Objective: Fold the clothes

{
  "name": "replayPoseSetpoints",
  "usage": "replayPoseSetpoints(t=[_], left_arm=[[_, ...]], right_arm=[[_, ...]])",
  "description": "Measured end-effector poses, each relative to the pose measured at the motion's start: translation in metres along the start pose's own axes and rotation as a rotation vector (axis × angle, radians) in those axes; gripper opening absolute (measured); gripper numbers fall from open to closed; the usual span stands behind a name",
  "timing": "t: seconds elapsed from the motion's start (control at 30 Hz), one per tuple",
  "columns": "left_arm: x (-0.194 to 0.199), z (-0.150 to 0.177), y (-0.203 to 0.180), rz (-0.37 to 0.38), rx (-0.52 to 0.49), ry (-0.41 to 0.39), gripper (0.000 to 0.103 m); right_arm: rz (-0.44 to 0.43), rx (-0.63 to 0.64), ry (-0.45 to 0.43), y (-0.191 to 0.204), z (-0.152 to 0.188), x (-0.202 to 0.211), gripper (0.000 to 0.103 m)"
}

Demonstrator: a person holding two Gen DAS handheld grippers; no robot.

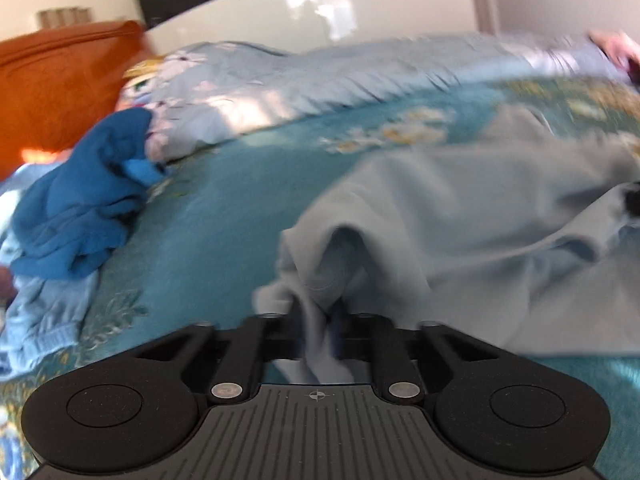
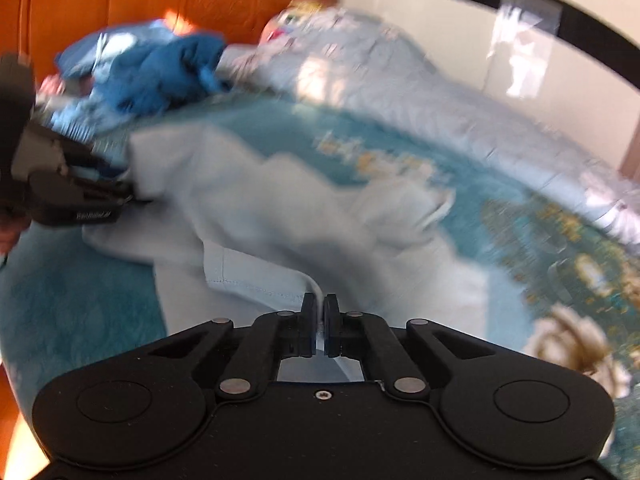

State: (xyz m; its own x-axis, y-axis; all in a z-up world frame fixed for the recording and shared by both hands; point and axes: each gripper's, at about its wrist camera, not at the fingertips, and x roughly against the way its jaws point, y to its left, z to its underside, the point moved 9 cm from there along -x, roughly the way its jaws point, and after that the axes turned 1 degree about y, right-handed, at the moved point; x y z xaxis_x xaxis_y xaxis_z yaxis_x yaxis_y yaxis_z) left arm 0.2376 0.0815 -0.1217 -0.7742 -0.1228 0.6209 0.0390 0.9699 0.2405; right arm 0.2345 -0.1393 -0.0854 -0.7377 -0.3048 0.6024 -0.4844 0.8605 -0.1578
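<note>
A pale grey-blue garment (image 1: 460,216) lies spread on a teal floral bedspread (image 1: 224,216). My left gripper (image 1: 318,320) is shut on a bunched edge of it, with cloth hanging between the fingers. My right gripper (image 2: 319,312) is shut on a stitched hem of the same garment (image 2: 280,216). In the right wrist view the left gripper (image 2: 132,196) shows at the far left, pinching the garment's other end. Both views are blurred by motion.
A heap of blue clothes (image 1: 80,208) lies at the left by an orange headboard (image 1: 60,80); it also shows in the right wrist view (image 2: 160,76). A rumpled light blue quilt (image 1: 320,84) runs along the far side of the bed.
</note>
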Motion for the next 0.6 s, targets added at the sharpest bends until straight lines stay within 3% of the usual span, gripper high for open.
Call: replayPoseSetpoints(t=[0.1,0.27,0.47,0.6], left_arm=[[0.020,-0.017,0.018,-0.039,0.042,-0.076,0.007],[0.079,-0.087,0.045,-0.053,0.088,-0.291,0.006],[0.205,-0.187,0.064,-0.069,0.063,-0.635,0.006],[0.301,-0.220,0.080,-0.096,0.023,-0.832,0.006]], right_arm=[[0.098,-0.042,-0.091,-0.030,-0.028,0.026,0.002],[0.238,-0.093,-0.266,-0.079,-0.092,0.083,0.001],[0.361,-0.063,-0.499,-0.106,-0.170,0.186,0.001],[0.411,-0.034,-0.656,-0.111,-0.207,0.271,0.001]])
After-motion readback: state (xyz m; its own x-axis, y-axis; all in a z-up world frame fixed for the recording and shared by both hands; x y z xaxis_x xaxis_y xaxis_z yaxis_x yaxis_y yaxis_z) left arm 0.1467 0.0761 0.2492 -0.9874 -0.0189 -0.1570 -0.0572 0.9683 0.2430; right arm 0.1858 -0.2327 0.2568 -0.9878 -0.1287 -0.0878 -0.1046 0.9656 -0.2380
